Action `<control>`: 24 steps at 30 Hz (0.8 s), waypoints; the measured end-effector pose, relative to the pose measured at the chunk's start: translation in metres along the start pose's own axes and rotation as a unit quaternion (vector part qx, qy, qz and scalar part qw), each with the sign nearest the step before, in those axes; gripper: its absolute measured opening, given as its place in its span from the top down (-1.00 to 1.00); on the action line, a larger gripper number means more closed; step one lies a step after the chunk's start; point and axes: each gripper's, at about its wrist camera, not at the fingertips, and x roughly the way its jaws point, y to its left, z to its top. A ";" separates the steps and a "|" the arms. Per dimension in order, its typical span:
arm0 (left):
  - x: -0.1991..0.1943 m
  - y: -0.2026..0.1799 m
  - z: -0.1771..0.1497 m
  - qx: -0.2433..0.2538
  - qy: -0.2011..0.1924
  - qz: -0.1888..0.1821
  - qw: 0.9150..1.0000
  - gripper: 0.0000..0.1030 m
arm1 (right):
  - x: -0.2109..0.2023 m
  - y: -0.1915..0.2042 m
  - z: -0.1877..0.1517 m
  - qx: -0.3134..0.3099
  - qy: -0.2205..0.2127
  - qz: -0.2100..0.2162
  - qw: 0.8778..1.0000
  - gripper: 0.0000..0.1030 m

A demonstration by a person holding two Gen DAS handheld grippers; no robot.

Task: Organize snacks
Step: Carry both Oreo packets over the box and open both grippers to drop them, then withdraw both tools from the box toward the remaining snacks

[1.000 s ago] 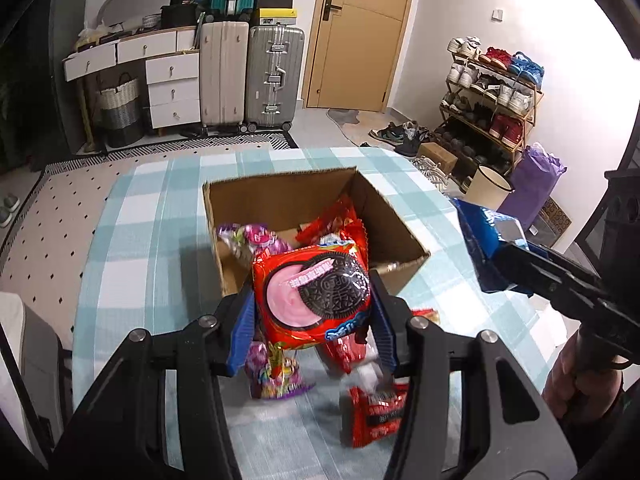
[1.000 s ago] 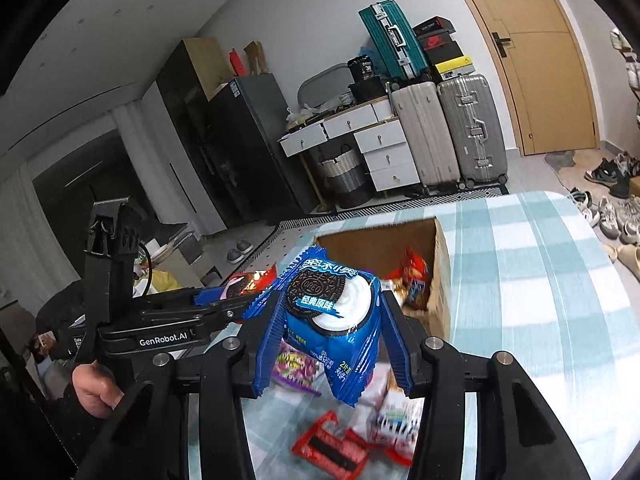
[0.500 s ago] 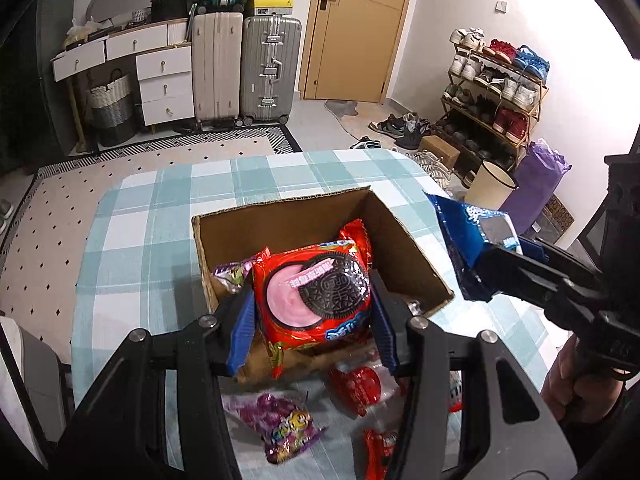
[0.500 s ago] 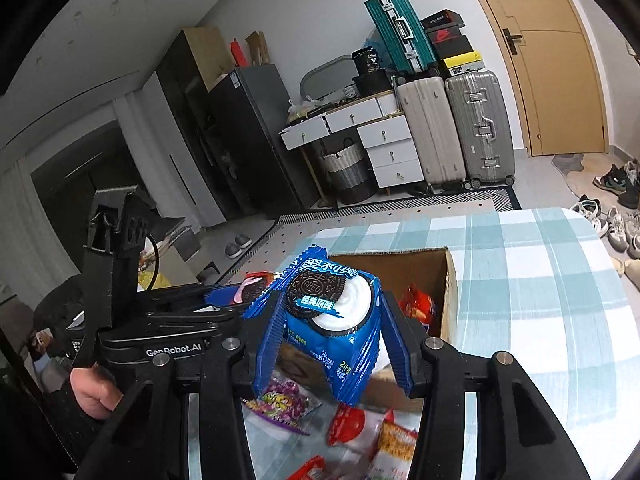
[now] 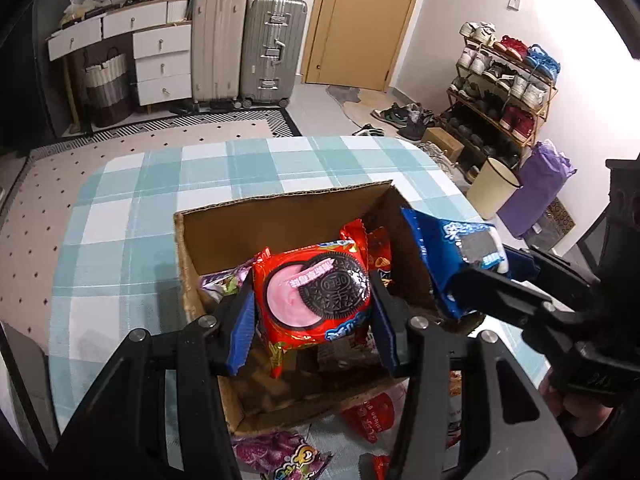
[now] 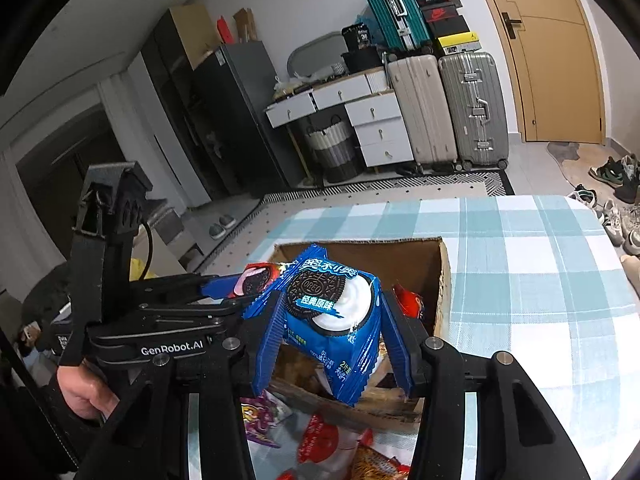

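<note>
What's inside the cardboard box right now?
In the box: a purple packet at the left and red packets toward the right. The red Oreo pack held over it hides the middle, so the rest cannot be seen.

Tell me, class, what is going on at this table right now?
A person is sorting snacks into a cardboard box on a checked tablecloth, with a gripper in each hand. The left gripper is shut on a red Oreo packet, held over the open box. The right gripper is shut on a blue Oreo packet, also near the box. Some snacks already lie inside; a purple candy bag and other packets remain on the cloth.
</note>
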 end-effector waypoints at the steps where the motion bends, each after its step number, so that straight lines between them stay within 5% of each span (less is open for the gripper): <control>1: 0.002 0.001 0.001 -0.002 0.003 0.001 1.000 0.06 | 0.002 0.000 0.000 -0.002 0.001 -0.003 1.000 0.08; 3: 0.004 0.004 0.002 -0.009 0.004 0.004 1.000 -0.24 | 0.005 -0.001 0.001 -0.007 -0.002 -0.010 1.000 -0.07; 6: 0.000 0.006 0.002 -0.009 -0.003 0.004 1.000 -0.35 | 0.001 -0.001 0.002 -0.013 -0.014 -0.019 1.000 -0.41; 24: -0.068 -0.015 -0.030 -0.003 -0.040 0.032 0.999 -0.61 | -0.057 0.007 -0.011 -0.011 -0.059 -0.025 0.998 -0.44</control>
